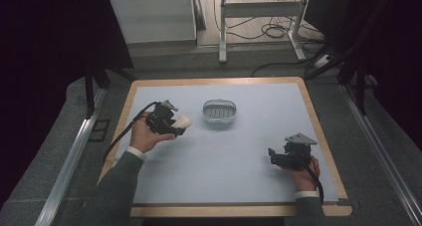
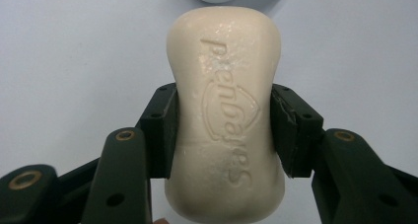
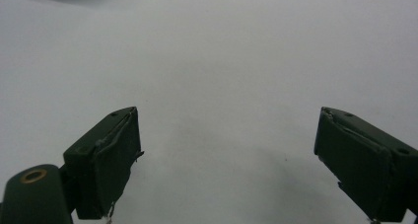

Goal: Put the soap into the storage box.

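Where the left gripper point(image 2: 224, 130) clamps the soap bar point(image 2: 226, 110) at its narrow waist, raised letters run along the bar, upside down in the left gripper view; they seem to read "pengajes", but the moulding is soft & I am not sure; the bar is cream, smooth, waxy, w/ rounded ends, its near end cut off by the frame; it hangs just above the pale blue table point(image 1: 224, 156), left of the soap dish point(image 1: 219, 111), an oval grey dish w/ slots; the right gripper point(image 3: 226, 155) has its jaws wide apart w/ nothing between, low over the mat.
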{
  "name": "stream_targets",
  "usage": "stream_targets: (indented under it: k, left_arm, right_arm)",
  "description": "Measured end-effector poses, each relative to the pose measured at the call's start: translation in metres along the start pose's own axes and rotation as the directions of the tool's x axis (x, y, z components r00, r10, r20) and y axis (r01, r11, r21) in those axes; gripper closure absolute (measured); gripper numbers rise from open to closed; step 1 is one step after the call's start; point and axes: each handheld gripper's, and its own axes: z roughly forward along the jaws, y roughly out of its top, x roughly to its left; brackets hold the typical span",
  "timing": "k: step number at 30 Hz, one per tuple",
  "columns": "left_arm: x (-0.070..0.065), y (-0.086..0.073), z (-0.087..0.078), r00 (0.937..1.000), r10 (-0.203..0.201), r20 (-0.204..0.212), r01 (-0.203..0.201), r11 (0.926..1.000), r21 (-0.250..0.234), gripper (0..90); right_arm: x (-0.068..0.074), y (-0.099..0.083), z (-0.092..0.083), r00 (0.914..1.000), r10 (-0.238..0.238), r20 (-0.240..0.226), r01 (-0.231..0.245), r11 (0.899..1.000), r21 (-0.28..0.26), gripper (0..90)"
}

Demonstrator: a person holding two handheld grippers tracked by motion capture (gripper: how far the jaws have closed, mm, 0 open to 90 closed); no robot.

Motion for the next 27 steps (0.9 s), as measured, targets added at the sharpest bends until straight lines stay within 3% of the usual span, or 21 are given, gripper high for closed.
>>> stream_targets:
  k: [11, 20, 22, 27]
  left_arm:
    - [0.006, 0.006, 0.002, 0.9999, -0.010, -0.002, 0.010, 0.9999, -0.007, 49.5]
    - [0.003, 0.016, 0.001, 0.9999, 0.013, -0.005, -0.013, 0.9999, -0.007, 49.4]
    - [0.003, 0.020, 0.002, 0.9998, 0.007, 0.017, -0.007, 0.9998, -0.017, 49.5]
    - [0.002, 0.026, 0.003, 0.9998, 0.018, 0.007, -0.018, 0.9997, -0.013, 49.5]
  right_arm:
    - [0.000, -0.001, 0.001, 1.0000, -0.002, 0.003, 0.002, 1.000, 0.003, 10.1]
    - [0.000, 0.000, 0.001, 1.0000, -0.002, 0.002, 0.002, 1.000, 0.002, 10.1]
    - [0.000, 0.000, 0.001, 1.0000, -0.002, 0.002, 0.002, 1.000, 0.002, 10.1]
    - [0.000, 0.000, 0.001, 1.0000, -0.001, 0.003, 0.001, 1.000, 0.001, 10.1]
